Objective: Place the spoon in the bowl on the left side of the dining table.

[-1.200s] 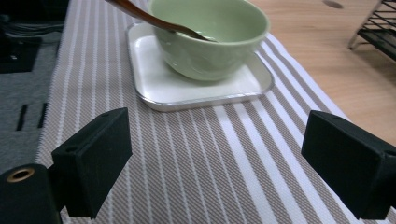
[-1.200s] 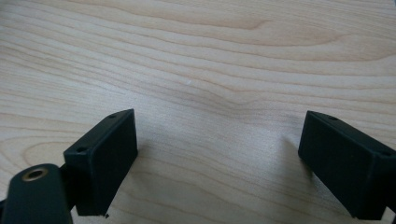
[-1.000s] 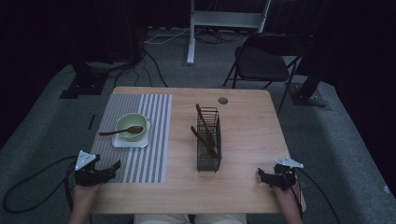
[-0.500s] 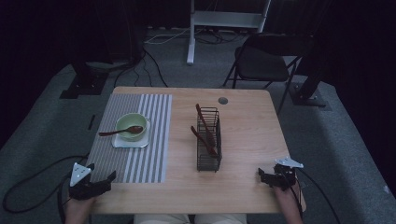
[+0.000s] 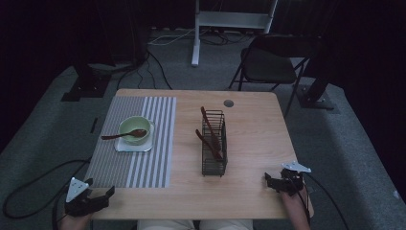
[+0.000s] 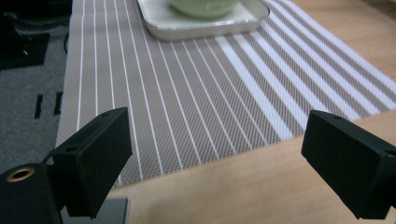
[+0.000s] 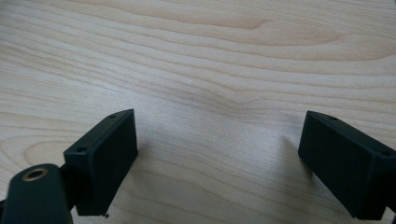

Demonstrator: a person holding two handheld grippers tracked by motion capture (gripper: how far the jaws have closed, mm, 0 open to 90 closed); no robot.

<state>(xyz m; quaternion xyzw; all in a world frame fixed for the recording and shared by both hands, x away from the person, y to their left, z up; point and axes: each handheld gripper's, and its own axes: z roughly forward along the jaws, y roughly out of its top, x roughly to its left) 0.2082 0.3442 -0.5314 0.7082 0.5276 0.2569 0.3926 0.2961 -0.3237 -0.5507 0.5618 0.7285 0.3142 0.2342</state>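
Observation:
A green bowl with a brown wooden spoon across it sits on a small white tray on the striped placemat. A black wire caddy holding dark wooden utensils stands mid-table. My left gripper hangs open at the table's near left corner, off the mat's front edge; its own view shows the placemat, the tray and the bowl ahead. My right gripper rests open near the front right edge, over bare wood. Both are empty.
The wooden table has a round cable hole at the back. A folding chair and a white stand are on the carpet behind. Cables trail on the floor at the left.
My left gripper has drawn back toward the person and slightly left, from the mat's front edge to the table's near left corner. The right gripper has stayed put.

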